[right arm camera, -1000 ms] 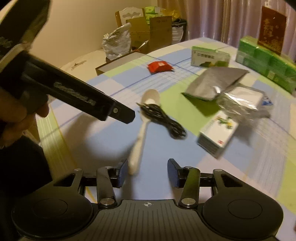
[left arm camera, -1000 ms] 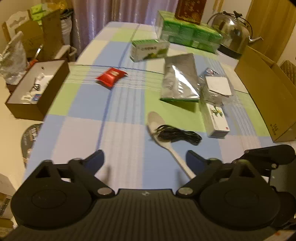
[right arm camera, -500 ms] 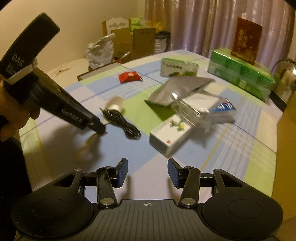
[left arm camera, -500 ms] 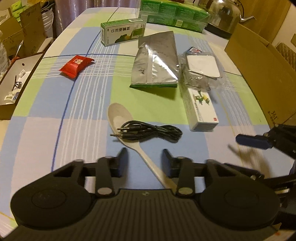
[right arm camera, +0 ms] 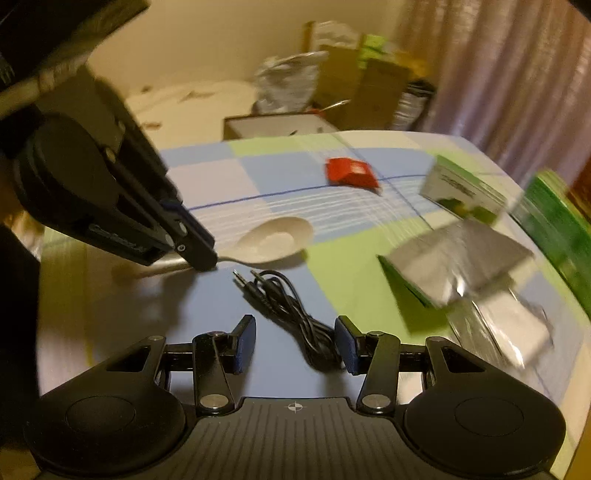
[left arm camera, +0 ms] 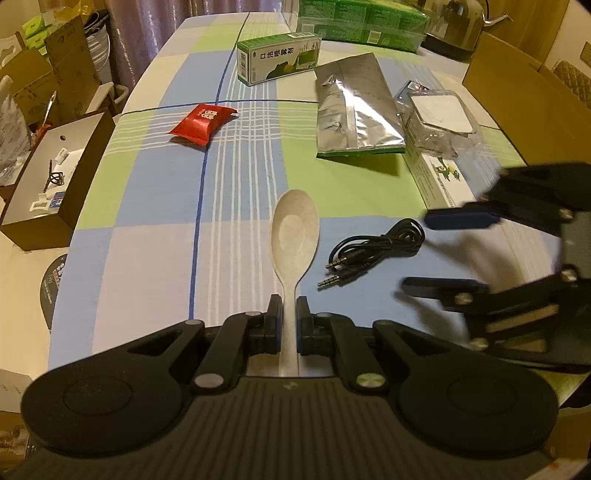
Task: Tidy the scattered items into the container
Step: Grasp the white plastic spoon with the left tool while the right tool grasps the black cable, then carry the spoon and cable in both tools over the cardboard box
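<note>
My left tool (left arm camera: 289,317) clenched on spoon (left arm camera: 294,236) handle; right tool (right arm camera: 295,341) spread, straddling cable (right arm camera: 291,299). I'd lift spoon level, clear of cable.

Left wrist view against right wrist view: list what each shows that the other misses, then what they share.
Left only: the left tool shut on the spoon handle, the cardboard box, the kettle.
Right only: the open right tool straddling the black cable.
Both: spoon, cable, red packet, silver pouch.
</note>
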`<state>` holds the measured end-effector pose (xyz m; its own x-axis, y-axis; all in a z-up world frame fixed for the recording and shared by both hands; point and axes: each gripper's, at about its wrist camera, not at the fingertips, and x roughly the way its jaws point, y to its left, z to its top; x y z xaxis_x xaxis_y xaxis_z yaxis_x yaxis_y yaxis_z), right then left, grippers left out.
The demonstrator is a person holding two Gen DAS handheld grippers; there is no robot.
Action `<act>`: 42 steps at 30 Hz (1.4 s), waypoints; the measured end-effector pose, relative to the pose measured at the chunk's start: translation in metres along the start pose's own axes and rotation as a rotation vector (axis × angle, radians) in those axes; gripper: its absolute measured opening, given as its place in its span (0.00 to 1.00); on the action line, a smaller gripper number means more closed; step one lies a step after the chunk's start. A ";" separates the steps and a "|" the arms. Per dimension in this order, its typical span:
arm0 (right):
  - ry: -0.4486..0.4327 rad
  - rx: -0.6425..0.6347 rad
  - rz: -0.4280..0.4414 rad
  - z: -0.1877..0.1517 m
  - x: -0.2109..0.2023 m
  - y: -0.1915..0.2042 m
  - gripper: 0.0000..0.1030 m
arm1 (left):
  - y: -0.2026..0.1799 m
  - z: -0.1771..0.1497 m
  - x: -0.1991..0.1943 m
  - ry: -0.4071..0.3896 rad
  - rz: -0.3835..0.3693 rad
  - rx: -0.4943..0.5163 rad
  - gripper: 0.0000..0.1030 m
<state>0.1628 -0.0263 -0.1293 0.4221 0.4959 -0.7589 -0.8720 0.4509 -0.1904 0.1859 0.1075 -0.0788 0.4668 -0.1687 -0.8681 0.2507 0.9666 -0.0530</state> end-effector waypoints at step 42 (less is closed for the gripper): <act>0.003 0.355 -0.027 -0.026 -0.017 -0.014 0.27 | 0.000 0.021 0.015 -0.135 -0.007 0.044 0.26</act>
<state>0.1610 -0.0598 -0.1298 0.4428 0.4779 -0.7586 -0.7196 0.6942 0.0173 0.2111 0.1010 -0.0815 0.5739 -0.2029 -0.7934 0.2904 0.9563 -0.0345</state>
